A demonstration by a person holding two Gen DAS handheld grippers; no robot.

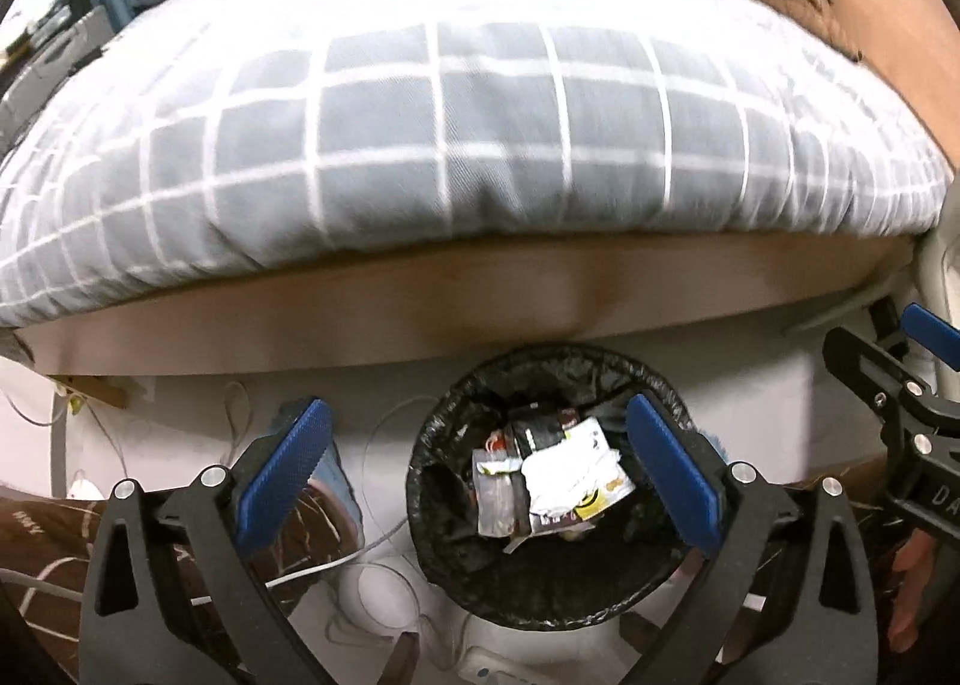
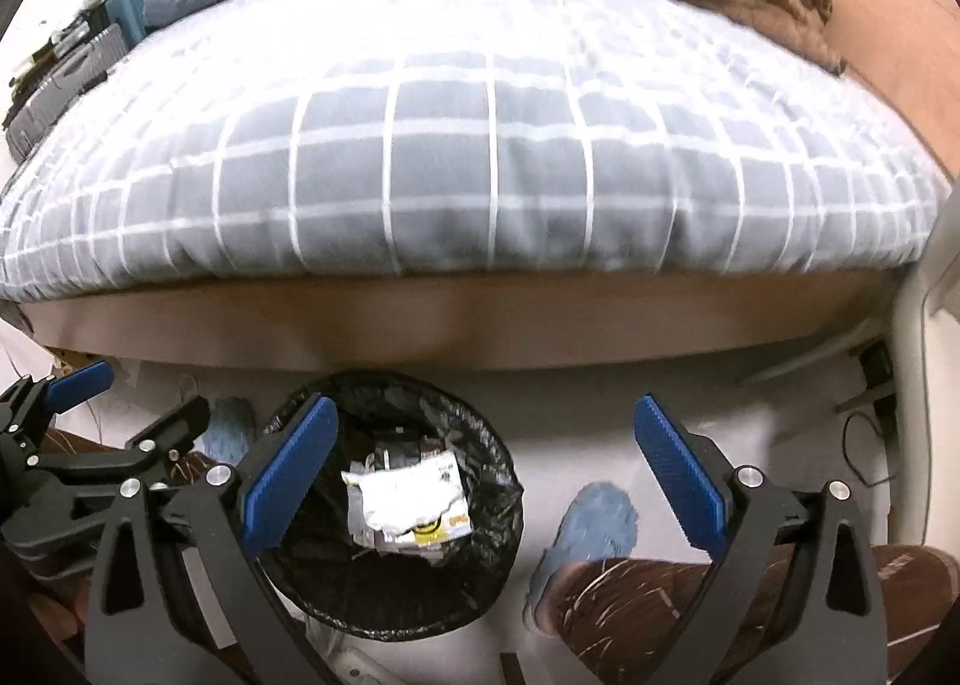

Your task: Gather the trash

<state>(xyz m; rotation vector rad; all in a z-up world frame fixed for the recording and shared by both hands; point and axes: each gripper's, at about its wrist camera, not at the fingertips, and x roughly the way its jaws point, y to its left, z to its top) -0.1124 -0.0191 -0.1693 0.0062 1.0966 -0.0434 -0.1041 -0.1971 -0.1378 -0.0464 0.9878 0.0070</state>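
A round bin (image 1: 456, 565) lined with a black bag stands on the floor by the bed. Crumpled wrappers (image 1: 564, 481), white, silver and dark, lie inside it. My left gripper (image 1: 480, 463) hovers above the bin, open wide, with nothing between its blue pads. In the right wrist view the same bin (image 2: 486, 541) with the wrappers (image 2: 408, 499) sits low and left of centre. My right gripper (image 2: 485, 472) is open and holds nothing; its left finger overlaps the bin's rim. Each gripper shows at the edge of the other's view: the right gripper (image 1: 888, 337), the left gripper (image 2: 138, 397).
A bed with a grey checked duvet (image 1: 468, 133) and a wooden frame (image 1: 420, 313) rises just behind the bin. White cables (image 1: 336, 565) trail on the floor to the left. A blue slipper (image 2: 594, 529) and a leg in brown patterned trousers (image 2: 660, 613) are to the bin's right.
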